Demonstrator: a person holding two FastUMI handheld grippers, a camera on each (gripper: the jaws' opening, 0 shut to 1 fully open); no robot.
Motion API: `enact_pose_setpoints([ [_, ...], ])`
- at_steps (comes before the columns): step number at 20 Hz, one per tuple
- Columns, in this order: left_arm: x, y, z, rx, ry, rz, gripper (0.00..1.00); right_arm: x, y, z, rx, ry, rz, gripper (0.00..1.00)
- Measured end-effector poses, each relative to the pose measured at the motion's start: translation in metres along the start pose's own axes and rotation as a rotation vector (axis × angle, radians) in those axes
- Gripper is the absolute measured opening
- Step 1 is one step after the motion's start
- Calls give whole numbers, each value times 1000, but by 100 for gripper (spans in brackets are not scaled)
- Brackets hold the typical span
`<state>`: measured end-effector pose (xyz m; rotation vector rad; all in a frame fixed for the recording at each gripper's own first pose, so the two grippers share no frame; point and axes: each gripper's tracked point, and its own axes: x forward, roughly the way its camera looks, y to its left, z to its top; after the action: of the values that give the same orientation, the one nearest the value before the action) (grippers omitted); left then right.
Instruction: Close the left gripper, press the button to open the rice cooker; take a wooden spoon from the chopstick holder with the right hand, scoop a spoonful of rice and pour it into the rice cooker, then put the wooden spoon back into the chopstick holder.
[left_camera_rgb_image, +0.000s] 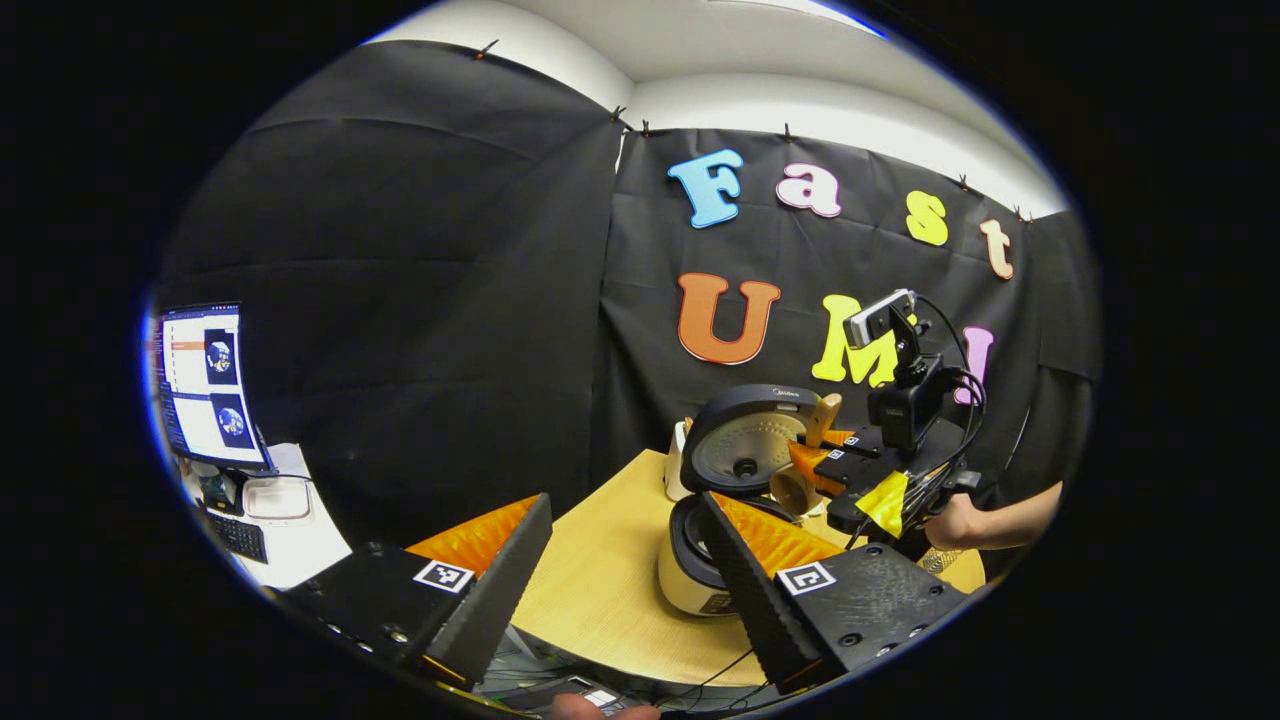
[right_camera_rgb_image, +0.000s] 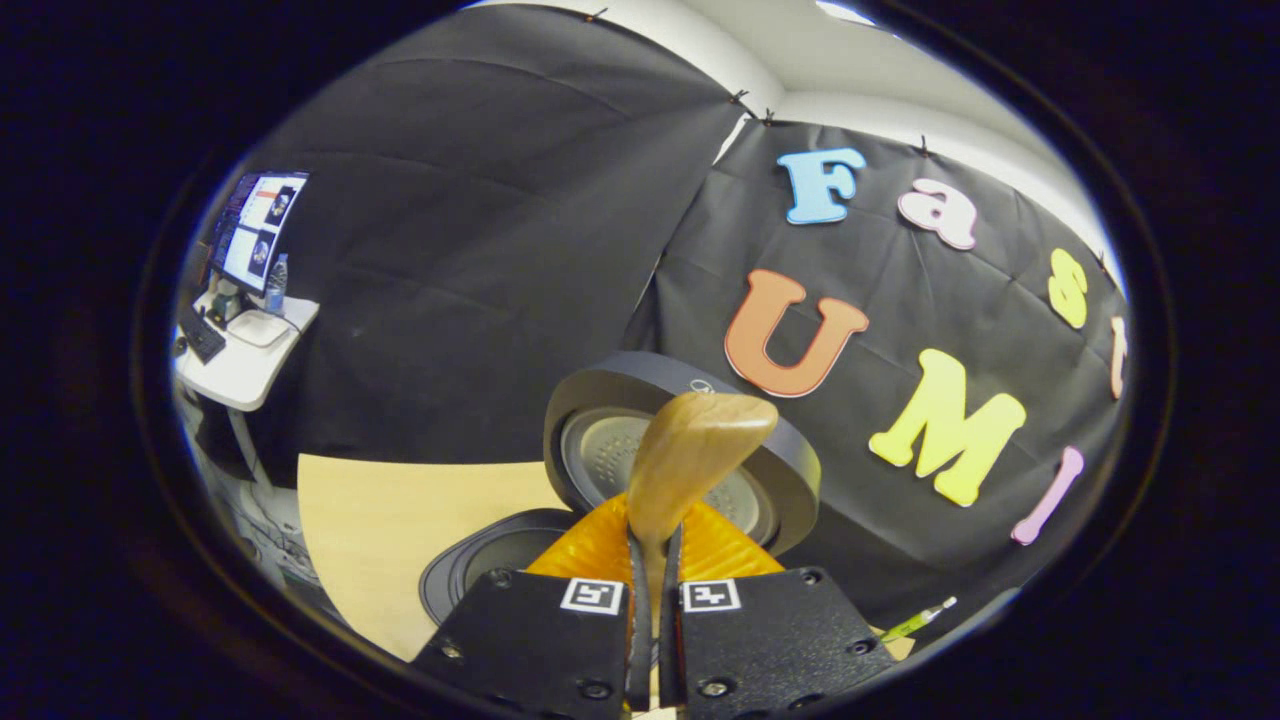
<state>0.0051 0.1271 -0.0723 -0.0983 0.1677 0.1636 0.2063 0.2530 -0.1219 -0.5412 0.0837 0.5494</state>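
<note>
Left gripper view, left gripper (left_camera_rgb_image: 620, 560) released with fingers wide apart, rice cooker (left_camera_rgb_image: 735, 500) at 3 o'clock with lid up on the table (left_camera_rgb_image: 600, 580), right gripper (right_camera_rgb_image: 655, 580) clenched on wooden spoon (right_camera_rgb_image: 690, 460) over the cooker.

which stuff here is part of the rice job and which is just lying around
In the job: rice cooker with its lid up; wooden spoon clamped in the right gripper; left gripper, open.

Lying about: monitor, keyboard, water bottle, green pen.
</note>
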Motion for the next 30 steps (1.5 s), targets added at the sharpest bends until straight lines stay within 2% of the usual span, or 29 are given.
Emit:
enact_pose_setpoints([
  [3, -2, 0, 0, -8, -12, -14, 95, -8, -1, 14, 38, -28, -14, 8],
  [7, -3, -1, 2, -23, -26, -41, 95, -21, -13, 34, 106, -60, -73, 8],
  [11, -6, -3, 2, -33, -42, -91, 95, -49, -24, 53, 265, -73, -124, 8],
  [14, -6, -2, -4, 9, -45, -120, 94, -76, -35, 63, 413, -63, -180, 8],
  [16, -6, -8, -9, 17, -48, -147, 95, -95, -46, 67, 463, -57, -216, 8],
  [18, -13, -9, -9, 77, -53, -159, 95, -115, -58, 66, 518, -47, -245, 8],
  [21, -20, -12, -18, 143, -62, -221, 95, -148, -86, 51, 637, -31, -302, 8],
  [26, -53, -48, -13, 128, -57, -339, 95, -195, -154, -9, 788, 21, -439, 8],
  [28, -52, -72, -9, 133, -68, -372, 95, -214, -183, -41, 803, 44, -487, 8],
  [30, -37, -99, -11, 143, -69, -368, 95, -229, -215, -77, 798, 72, -527, 8],
])
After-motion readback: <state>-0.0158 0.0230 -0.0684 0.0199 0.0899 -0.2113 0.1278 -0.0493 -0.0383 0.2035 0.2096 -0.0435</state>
